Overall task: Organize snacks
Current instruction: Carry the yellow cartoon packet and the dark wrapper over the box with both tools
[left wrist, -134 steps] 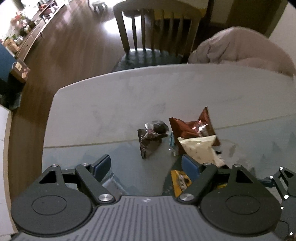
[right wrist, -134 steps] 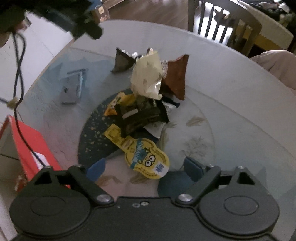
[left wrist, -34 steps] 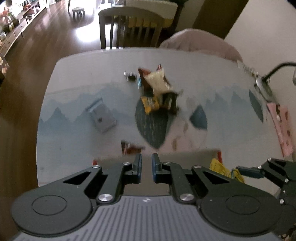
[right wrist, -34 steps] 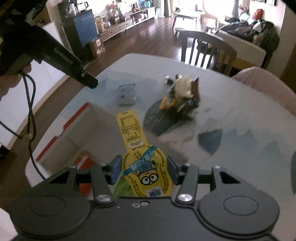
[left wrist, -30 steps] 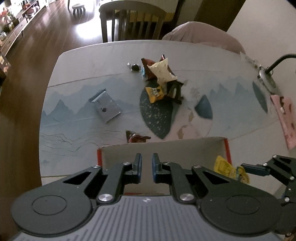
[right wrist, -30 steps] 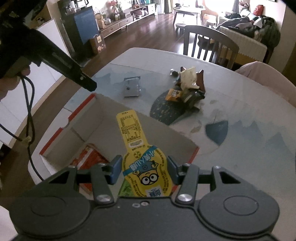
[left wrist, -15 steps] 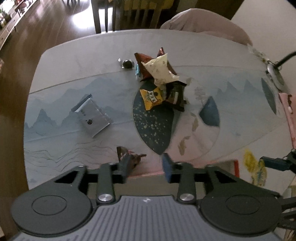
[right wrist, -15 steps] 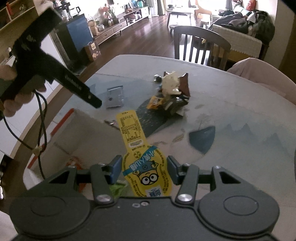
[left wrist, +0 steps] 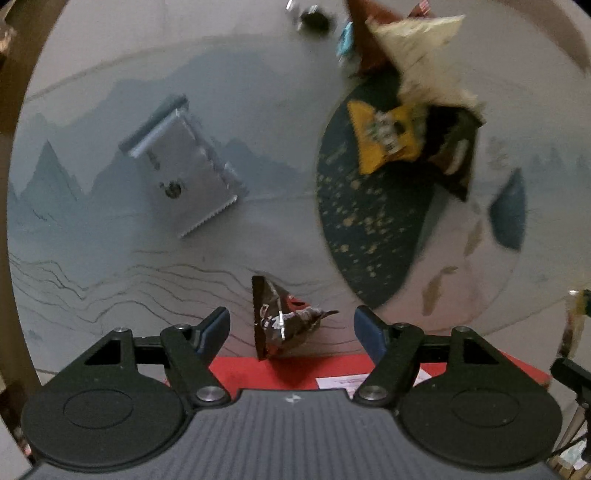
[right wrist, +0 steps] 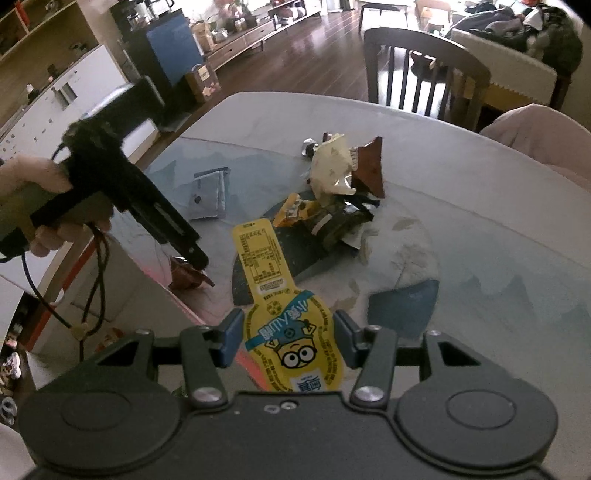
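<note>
Left wrist view: left gripper [left wrist: 291,326] with fingers spread wide, nothing between the pads touching them. A dark brown triangular snack packet [left wrist: 282,323] sits on the table [left wrist: 92,92] between the two fingers, its lower corner at the edge of a red box [left wrist: 295,371]. A white label shows on the box's red surface near the right finger. Further out: a silver foil sachet [left wrist: 183,164] lying flat, well apart from the packet. Upper right, a heap of snacks on the tablecloth's dark blue oval: yellow packet [left wrist: 386,134], cream packet [left wrist: 417,40], black packet [left wrist: 456,155], brown packet [left wrist: 369,37] behind. A small dark round candy [left wrist: 314,18] sits by the top edge. Blurry.

Right wrist view: right gripper [right wrist: 288,338] clamped on a yellow Minions pouch [right wrist: 280,306], both pads pressing its wide lower part; the narrow neck of the pouch sticks forward over the table [right wrist: 480,192]. The left gripper [right wrist: 192,254] is at left, held by the person's hand [right wrist: 44,206], its tip just above the brown packet [right wrist: 188,277] beside the box rim [right wrist: 162,284]. Snack heap [right wrist: 340,192] mid-table, foil sachet [right wrist: 207,194] to its left. A wooden chair [right wrist: 424,70] stands beyond the table.
</note>
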A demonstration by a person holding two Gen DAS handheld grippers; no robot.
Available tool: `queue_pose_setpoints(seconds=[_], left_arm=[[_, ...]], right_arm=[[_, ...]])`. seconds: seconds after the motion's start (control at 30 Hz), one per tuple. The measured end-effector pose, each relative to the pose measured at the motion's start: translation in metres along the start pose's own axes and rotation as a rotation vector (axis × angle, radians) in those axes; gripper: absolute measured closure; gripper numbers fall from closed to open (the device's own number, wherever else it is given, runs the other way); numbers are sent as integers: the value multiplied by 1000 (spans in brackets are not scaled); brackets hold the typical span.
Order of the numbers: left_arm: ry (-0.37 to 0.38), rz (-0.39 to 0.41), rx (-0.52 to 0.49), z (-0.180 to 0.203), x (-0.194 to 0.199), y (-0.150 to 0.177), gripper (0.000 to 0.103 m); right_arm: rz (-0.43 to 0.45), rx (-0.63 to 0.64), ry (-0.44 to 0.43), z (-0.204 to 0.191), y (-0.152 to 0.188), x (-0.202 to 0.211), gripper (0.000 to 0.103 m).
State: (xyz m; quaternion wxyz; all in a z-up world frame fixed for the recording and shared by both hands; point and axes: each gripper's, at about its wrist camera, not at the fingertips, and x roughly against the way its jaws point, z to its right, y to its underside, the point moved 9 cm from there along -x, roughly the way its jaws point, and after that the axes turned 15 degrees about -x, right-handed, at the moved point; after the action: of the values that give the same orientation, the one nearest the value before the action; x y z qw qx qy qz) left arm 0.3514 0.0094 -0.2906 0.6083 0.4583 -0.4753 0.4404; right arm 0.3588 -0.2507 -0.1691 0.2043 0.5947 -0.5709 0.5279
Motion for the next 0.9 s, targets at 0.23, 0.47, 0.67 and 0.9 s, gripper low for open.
queue_pose_setpoints(seconds=[0.23, 0.47, 0.67, 0.9], left_arm=[[-22, -79, -28, 8, -30, 1, 31], [-48, -71, -33, 13, -41, 3, 56], [-21, -30, -9, 10, -36, 5, 68], [-4, 64, 19, -6, -15, 8, 73]], right_arm=[[-31, -1, -21, 3, -2, -14, 52], [-51, -4, -18, 6, 3, -22, 52], [-50, -7, -9, 3, 8, -20, 52], [-9, -7, 33, -3, 12, -8, 52]])
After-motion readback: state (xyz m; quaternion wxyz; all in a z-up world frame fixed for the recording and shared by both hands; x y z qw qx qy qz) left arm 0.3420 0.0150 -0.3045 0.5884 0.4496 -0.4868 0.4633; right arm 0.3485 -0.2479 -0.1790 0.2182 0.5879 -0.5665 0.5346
